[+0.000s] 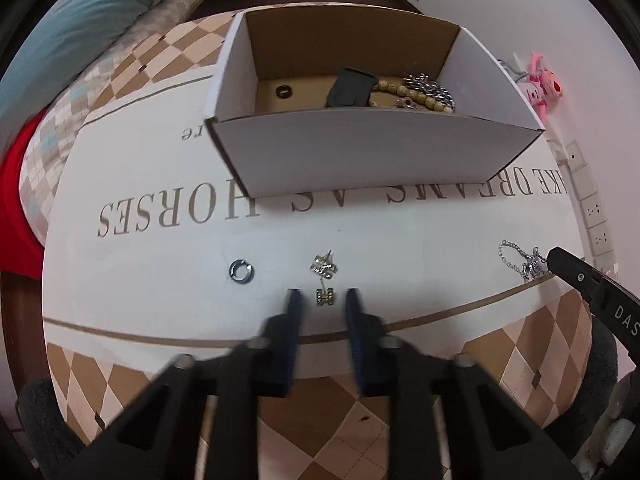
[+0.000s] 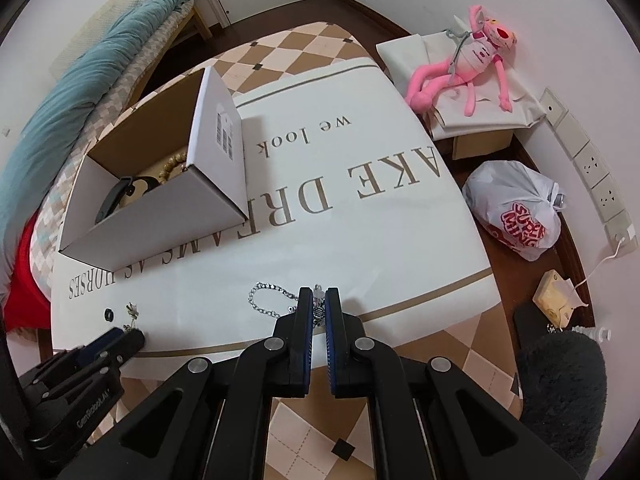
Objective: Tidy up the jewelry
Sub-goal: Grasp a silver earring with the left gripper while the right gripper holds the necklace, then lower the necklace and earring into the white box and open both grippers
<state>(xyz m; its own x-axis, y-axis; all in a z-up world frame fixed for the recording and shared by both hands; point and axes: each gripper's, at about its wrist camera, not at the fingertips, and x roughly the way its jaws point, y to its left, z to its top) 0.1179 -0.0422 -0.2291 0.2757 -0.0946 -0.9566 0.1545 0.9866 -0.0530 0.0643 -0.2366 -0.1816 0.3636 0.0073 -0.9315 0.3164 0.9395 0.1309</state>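
We hold the left gripper (image 1: 323, 294) with its blue-padded fingers (image 1: 294, 308) spread apart, straddling one small gold H-shaped earring (image 1: 325, 297) that lies on the white printed tablecloth (image 1: 160, 280); neither pad clearly touches it. Just beyond at 12 o'clock lies a second, silver crystal stud earring (image 1: 324, 266), and at 10 o'clock one silver ring (image 1: 241, 271). Our right gripper (image 2: 319, 300) has its fingers nearly closed, pinching the silver chain bracelet (image 2: 268, 300), whose loop trails toward 9 o'clock on the cloth. The open white cardboard box (image 1: 376, 152) stands at 12 o'clock from the left gripper, nothing between. Inside we count one black ring (image 1: 283, 91), one dark folded strap (image 1: 351, 88), one wooden bead bracelet (image 1: 416, 94) and one silver chain (image 1: 430, 86).
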